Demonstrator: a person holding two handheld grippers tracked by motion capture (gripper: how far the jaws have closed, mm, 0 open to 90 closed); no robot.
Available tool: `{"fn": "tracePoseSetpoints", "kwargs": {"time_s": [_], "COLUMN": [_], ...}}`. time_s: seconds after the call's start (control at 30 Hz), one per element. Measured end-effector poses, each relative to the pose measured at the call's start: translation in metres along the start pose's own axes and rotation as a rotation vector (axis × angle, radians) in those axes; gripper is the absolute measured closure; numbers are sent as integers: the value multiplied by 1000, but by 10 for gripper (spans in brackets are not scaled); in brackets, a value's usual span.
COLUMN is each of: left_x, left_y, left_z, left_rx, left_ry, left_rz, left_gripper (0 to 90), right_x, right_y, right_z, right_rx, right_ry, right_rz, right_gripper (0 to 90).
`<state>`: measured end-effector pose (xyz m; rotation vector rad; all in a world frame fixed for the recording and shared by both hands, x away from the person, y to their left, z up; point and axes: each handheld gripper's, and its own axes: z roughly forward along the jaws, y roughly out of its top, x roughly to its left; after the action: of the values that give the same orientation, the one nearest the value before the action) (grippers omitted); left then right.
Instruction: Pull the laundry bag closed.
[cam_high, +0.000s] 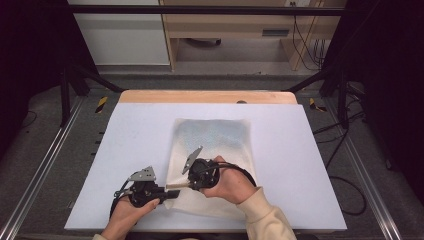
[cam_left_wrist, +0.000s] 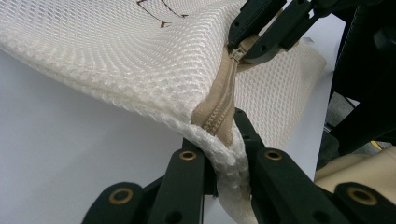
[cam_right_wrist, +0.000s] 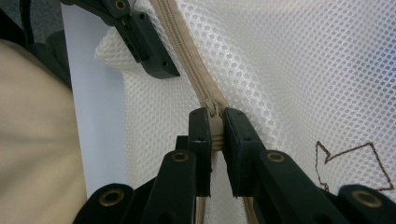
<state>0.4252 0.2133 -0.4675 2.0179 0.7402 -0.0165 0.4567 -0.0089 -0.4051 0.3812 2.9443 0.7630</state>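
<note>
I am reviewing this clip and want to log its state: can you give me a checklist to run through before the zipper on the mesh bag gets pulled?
1. Left gripper clamps the corner of the mesh bag at the end of the zipper: ok.
2. Right gripper is shut on the zipper pull: ok.
3. Zipper track between the two grippers runs without a kink: ok, gently curved in the left gripper view.
4. Bag rests on the white table with room around it: ok.
5. Mesh clear of the slider so it won't snag: cannot tell.
6. Whether the zipper is open or closed past the slider: cannot tell.
</note>
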Motion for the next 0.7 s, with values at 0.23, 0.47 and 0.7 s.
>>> {"fn": "tracePoseSetpoints", "kwargs": {"time_s": [0.23, 0.47, 0.7], "left_x": [0, -1, -2], "left_y": [0, 0, 0], "left_z": [0, 1, 2], "left_rx": [-2, 1, 2], "left_ry": [0, -1, -1], "left_rz": [-3, 1, 6], "left_gripper": [840, 840, 840], "right_x": [-2, -2, -2], "right_y": [-5, -8, -10], "right_z": [-2, -2, -5], "right_rx": [4, -3, -6], "right_ry": [-11, -11, -18], "right_rz": [15, 25, 24], "right_gripper": [818, 818, 818]}}
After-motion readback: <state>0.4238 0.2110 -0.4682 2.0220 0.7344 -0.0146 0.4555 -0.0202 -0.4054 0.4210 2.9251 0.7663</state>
